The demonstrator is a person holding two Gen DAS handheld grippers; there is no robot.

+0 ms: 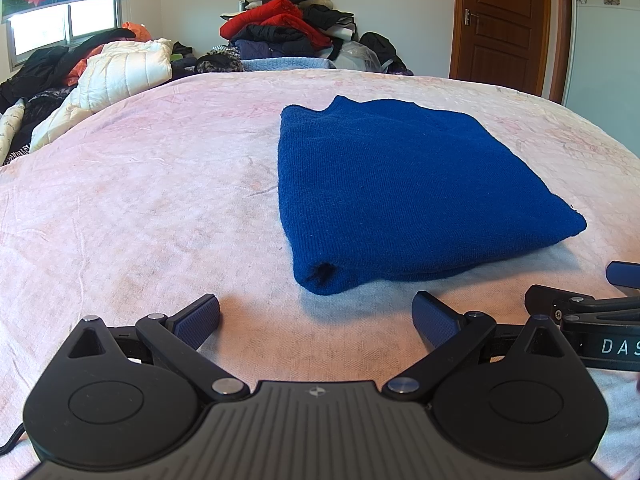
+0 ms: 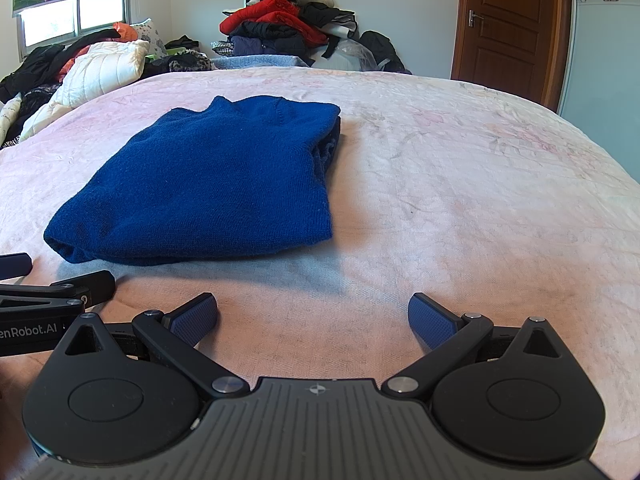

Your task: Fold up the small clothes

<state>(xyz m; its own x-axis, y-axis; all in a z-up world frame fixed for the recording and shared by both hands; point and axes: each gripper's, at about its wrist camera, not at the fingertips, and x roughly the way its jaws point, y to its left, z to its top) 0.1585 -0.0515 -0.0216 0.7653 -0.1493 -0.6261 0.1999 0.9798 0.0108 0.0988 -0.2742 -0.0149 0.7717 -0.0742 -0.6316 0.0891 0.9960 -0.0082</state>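
Matt blue knit sweater (image 1: pixel 400 184)

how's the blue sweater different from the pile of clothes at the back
The blue sweater is folded into one flat bundle; the clothes pile is a loose, tall heap. The sweater is one solid blue; the pile mixes red, black and navy. The sweater lies near both grippers; the pile sits far behind the bed.
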